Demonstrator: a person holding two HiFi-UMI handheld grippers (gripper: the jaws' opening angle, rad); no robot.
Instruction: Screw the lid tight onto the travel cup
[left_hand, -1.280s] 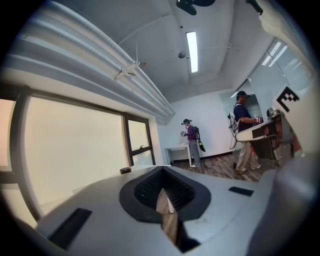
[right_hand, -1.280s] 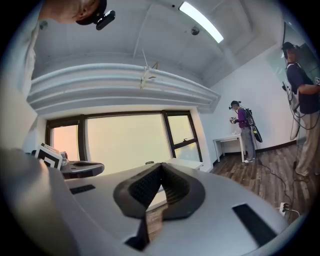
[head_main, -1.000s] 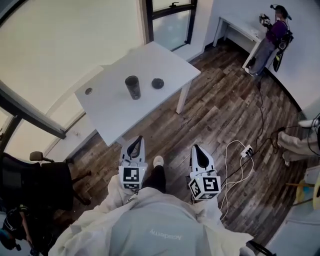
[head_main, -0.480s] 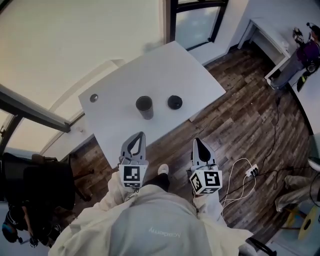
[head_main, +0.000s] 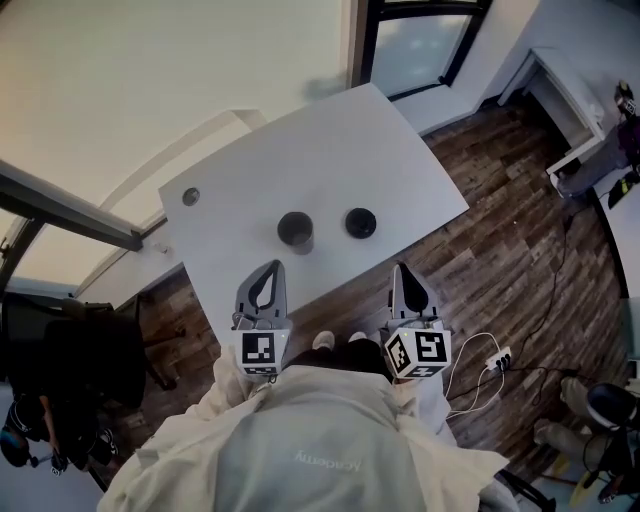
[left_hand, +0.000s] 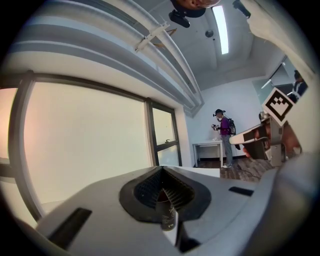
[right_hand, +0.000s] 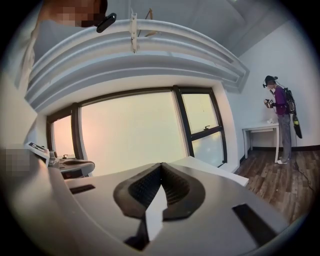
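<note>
I have both tools pressed together with nothing in them. The left hand-held gripper (head_main: 270, 275) and the right hand-held gripper (head_main: 403, 278) sit low in the head view, about at the near edge of the white table (head_main: 330, 150).

The travel cup (head_main: 295, 229) stands upright near the middle of the table, its long axis vertical and its open mouth toward my camera. It lies up-frame and a little right of the left tool's tips. In the left gripper view I see it dead ahead through the notch of the closed jaws (left_hand: 167, 215), apart from them and not gripped.

The lid (head_main: 360, 222) lies flat to the right of the cup, near it but not touching, up-frame and left of the right tool. So I judge the left tool is nearer the cup and the right nearer the lid; both must open before they take anything.

As for writing, the sweatshirt (head_main: 310, 440) reads "Academy". The cup carries pale lettering that is too small for me to read.
</note>
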